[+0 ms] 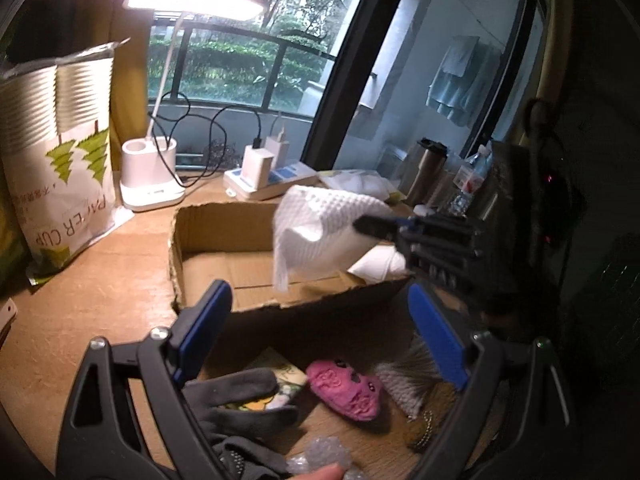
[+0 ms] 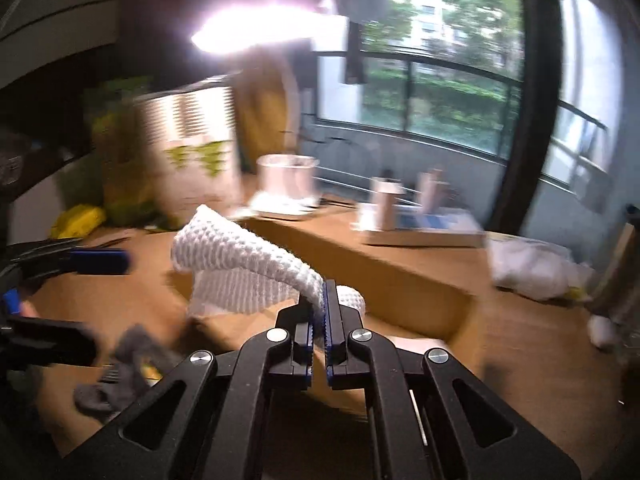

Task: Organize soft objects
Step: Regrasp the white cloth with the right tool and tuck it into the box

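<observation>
While the brown wooden worktop (image 1: 100, 280) spreads under everything, you have the shallow open cardboard box (image 1: 208, 236) sitting in the middle of it, one torn wall facing the left wrist camera. Behind it to the left stands the tall white-and-green bag of paper cups (image 1: 60, 152), and next to that the white desk lamp with its lit head (image 1: 150, 176), then the white power strip with chargers plugged in (image 1: 260, 180).

Now the white waffle-textured cloth (image 2: 240, 268): you have it hanging above the box, draped and folded, one edge trailing down toward the box floor. Your right gripper (image 2: 324, 312) has its blue pads pinched tight on a corner of that cloth, nothing but fabric between them. From the left wrist view the same gripper reaches in from the right with the cloth dangling off its tip.

Your left gripper (image 1: 320, 336) stands wide, blue pads well apart and empty, low on the near side of the box wall. Below it on the worktop lie the dark grey knitted glove (image 1: 240, 396), the pink plush toy with dark eyes (image 1: 348, 388) just right of it, a grey-and-white bristly brush-like piece (image 1: 408, 380) beside the toy, and a scrap of clear bubble wrap (image 1: 320, 456) at the bottom edge, next to a fingertip (image 1: 324, 472).
</observation>
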### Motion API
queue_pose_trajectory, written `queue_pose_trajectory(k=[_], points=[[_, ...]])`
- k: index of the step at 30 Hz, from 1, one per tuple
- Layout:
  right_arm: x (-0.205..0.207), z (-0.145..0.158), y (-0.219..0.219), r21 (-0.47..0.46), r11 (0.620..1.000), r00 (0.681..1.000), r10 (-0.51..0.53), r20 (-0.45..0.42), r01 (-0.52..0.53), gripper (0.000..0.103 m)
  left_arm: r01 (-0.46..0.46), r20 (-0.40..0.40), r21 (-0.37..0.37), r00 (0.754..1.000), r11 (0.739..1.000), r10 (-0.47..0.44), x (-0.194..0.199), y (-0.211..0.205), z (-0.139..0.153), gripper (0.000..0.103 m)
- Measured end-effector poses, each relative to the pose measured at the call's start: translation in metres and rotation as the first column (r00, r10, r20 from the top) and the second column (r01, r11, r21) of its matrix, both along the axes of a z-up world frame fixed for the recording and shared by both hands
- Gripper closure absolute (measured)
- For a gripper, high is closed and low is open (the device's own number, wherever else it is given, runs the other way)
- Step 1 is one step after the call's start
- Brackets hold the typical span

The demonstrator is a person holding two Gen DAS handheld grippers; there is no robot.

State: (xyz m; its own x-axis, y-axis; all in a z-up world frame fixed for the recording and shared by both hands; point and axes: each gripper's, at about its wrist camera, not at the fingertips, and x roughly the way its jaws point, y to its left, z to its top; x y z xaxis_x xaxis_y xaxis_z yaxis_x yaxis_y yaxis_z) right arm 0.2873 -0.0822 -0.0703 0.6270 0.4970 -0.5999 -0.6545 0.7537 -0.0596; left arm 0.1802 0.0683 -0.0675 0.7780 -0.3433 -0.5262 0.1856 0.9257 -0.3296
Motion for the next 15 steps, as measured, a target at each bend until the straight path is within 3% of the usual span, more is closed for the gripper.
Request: queue_pose_trajectory(k=[5,8,10,11,12,15], points=[[0.022,-0.005,-0.031,-0.077,0.987,0.990,-0.138,-0.006,0.138,0.098,-0.022,-0.012,0.014,1.000,1.000,0.022,0.000,-0.004,0.000,0.012],[0.024,-0.012,-0.042,-0.114,0.980,0.985,-0.170,-0.026,0.166,0.096,-0.035,-0.021,0.023,0.999,0.999,0.036,0.000,-0.006,0.000,0.012],[0.022,-0.016,-0.048,-0.131,0.976,0.983,-0.180,-0.040,0.174,0.078,-0.046,-0.025,0.029,0.999,0.999,0.047,-0.001,-0.008,0.000,0.012],[0.021,-0.017,-0.051,-0.133,0.976,0.982,-0.181,-0.046,0.174,0.058,-0.052,-0.025,0.033,0.998,0.998,0.052,-0.002,-0.009,0.001,0.012],[0.019,-0.019,-0.053,-0.129,0.977,0.983,-0.178,-0.055,0.170,0.045,-0.056,-0.025,0.037,0.998,0.998,0.057,-0.003,-0.010,0.001,0.012],[0.012,-0.022,-0.056,-0.126,0.979,0.983,-0.169,-0.069,0.160,0.045,-0.075,-0.023,0.050,0.997,0.996,0.076,-0.008,-0.013,0.003,0.012]])
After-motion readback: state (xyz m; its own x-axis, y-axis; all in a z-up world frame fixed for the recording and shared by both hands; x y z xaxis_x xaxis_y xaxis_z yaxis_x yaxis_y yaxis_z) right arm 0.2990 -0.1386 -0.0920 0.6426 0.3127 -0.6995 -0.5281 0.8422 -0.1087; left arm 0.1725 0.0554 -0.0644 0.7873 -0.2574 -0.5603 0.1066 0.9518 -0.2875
